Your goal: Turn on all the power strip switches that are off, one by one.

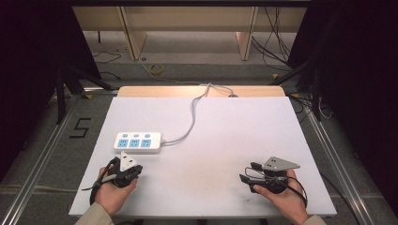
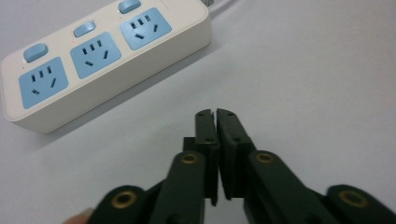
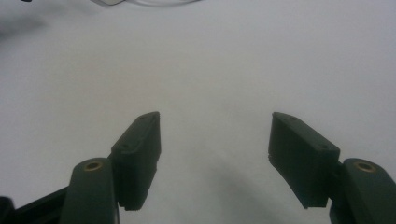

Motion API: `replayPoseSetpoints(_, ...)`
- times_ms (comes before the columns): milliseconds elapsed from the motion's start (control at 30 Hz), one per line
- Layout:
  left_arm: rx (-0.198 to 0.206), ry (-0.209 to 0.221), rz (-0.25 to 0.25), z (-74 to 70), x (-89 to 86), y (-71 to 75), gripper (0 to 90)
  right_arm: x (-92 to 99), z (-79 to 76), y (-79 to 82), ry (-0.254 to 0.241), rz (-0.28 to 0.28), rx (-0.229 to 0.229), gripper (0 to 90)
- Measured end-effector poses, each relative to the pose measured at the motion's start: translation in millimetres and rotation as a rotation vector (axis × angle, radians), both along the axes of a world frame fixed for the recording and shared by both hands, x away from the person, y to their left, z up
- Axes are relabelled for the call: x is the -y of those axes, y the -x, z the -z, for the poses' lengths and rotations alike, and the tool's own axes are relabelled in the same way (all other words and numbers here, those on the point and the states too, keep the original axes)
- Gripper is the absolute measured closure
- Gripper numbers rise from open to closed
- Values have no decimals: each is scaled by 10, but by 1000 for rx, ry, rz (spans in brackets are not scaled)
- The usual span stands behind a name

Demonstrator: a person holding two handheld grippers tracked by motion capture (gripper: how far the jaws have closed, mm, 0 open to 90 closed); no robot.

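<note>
A cream power strip [image 1: 137, 141] with three blue sockets and three blue switches lies at the left of the white table [image 1: 220, 126]; its grey cord [image 1: 192, 117] runs off the far edge. My left gripper [image 1: 126, 165] sits just below the strip, held in a hand. In the left gripper view the strip [image 2: 98, 60] lies ahead and to the left, and the left gripper [image 2: 215, 113] is shut with nothing between its jaws. My right gripper [image 1: 248, 172] rests near the front right of the table. In the right gripper view the right gripper [image 3: 215, 128] stands open over bare table.
The table's front edge [image 1: 202, 216] lies just under both hands. Beyond the far edge are wooden furniture legs [image 1: 133, 37] and loose cables [image 1: 277, 42] on the floor. A tripod [image 1: 63, 89] stands at the left, with dark stands at the right.
</note>
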State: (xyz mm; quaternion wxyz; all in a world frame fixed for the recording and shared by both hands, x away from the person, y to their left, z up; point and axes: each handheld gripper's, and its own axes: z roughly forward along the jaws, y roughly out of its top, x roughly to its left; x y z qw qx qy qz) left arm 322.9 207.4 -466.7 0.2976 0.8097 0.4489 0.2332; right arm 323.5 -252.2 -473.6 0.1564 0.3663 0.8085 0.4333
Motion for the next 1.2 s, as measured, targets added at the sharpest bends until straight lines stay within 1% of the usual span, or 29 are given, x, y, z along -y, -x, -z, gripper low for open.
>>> replayPoseSetpoints(67,-6,1,0,-13,7,-7,897,-4,1,1,1,-3,1,351)
replayPoseSetpoints(267,-1,4,-7,-52,33,-57,898,-13,5,3,2,-3,-4,347)
replayPoseSetpoints(367,0,17,-15,-78,48,-94,898,-11,9,-1,2,-2,-4,347)
replayPoseSetpoints(533,2,18,-25,-98,63,-125,898,-12,7,-2,1,-3,-5,347)
replayPoseSetpoints(667,-5,21,-38,-122,55,-173,898,-15,4,1,1,-3,-5,341)
replayPoseSetpoints(700,-13,27,-49,-128,50,-199,898,-14,4,0,0,-3,-6,338)
replayPoseSetpoints(833,-21,34,-58,-133,41,-237,898,-11,6,-4,1,-4,-7,336)
replayPoseSetpoints(967,-23,30,-63,-154,41,-290,898,-14,1,-1,-1,-5,-7,334)
replayPoseSetpoints(1200,-19,25,-67,-176,57,-339,898,-17,2,1,-6,-7,-7,334)
